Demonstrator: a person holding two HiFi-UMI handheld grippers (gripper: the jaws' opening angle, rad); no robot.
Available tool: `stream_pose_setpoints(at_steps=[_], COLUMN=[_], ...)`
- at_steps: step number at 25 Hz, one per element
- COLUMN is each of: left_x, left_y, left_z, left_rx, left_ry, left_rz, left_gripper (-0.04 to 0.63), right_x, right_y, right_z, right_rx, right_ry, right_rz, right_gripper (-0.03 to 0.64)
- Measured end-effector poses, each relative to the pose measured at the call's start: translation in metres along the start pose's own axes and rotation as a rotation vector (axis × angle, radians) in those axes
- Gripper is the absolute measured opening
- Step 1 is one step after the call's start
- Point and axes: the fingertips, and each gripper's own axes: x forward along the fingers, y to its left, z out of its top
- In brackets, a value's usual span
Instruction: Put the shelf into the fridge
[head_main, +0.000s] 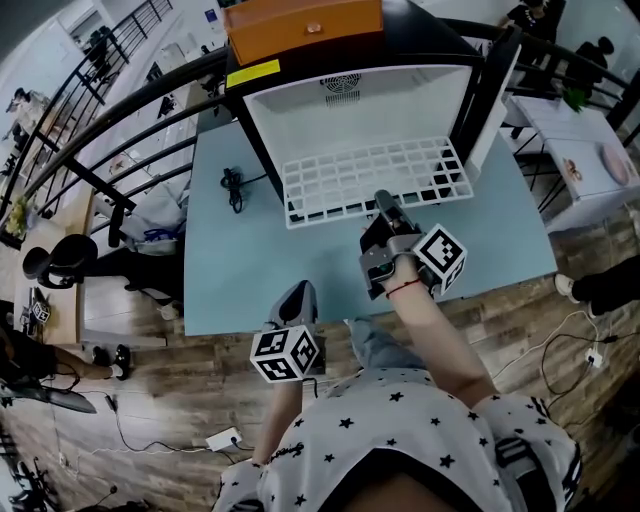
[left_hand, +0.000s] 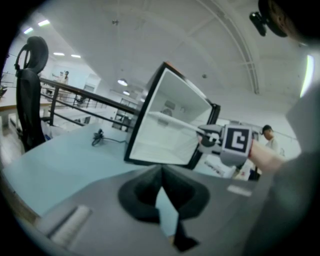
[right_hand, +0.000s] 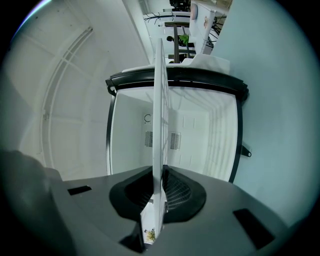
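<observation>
A small black fridge (head_main: 420, 35) with a white inside stands open on the light blue table (head_main: 230, 270), its door (head_main: 495, 95) swung to the right. The white wire shelf (head_main: 370, 180) lies flat, its far edge inside the fridge mouth and its near part sticking out. My right gripper (head_main: 383, 200) is shut on the shelf's front edge. In the right gripper view the shelf (right_hand: 160, 100) runs edge-on from the jaws into the fridge (right_hand: 200, 135). My left gripper (head_main: 298, 295) hangs by the table's front edge, shut on nothing, apart from the shelf.
An orange box (head_main: 300, 25) sits on top of the fridge. A black cable (head_main: 233, 187) lies on the table left of the fridge. Black railings (head_main: 120, 130) run behind the table, and a black chair (left_hand: 30, 95) stands at its left.
</observation>
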Motion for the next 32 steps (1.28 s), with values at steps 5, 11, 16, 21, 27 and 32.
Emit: stream_pose_setpoints(at_steps=[5,11,16,21,27,32], left_x=[0.003,0.002,0.000,0.002,0.005,0.007], left_y=[-0.008,-0.010,-0.006,-0.002,-0.007,-0.013], left_z=[-0.003,-0.006,-0.007,-0.005,-0.004,-0.004], left_rx=[0.006,0.000,-0.008,-0.017,-0.013,-0.010], left_ry=[0.011,0.018,0.016,0.011,0.010,0.009], left_rz=[-0.022,-0.027,-0.020,-0.012,-0.021,-0.028], left_gripper=[0.006,0.006,0.006,0.006,0.006,0.006], right_x=[-0.002,0.000,0.002,0.007,0.007,0.010], right_y=[0.000,-0.002,-0.005,-0.003,-0.006,-0.007], right_z=[0.002,0.001,0.000,0.001,0.001,0.002], right_rx=[0.047,0.030,0.027,0.017,0.010,-0.004], right_ry=[0.012,0.030,0.032,0.037,0.057,0.072], right_rz=[0.007,-0.012,-0.021,-0.010,-0.017,-0.014], right_gripper=[0.040,0.040,0.040,0.040,0.040,0.040])
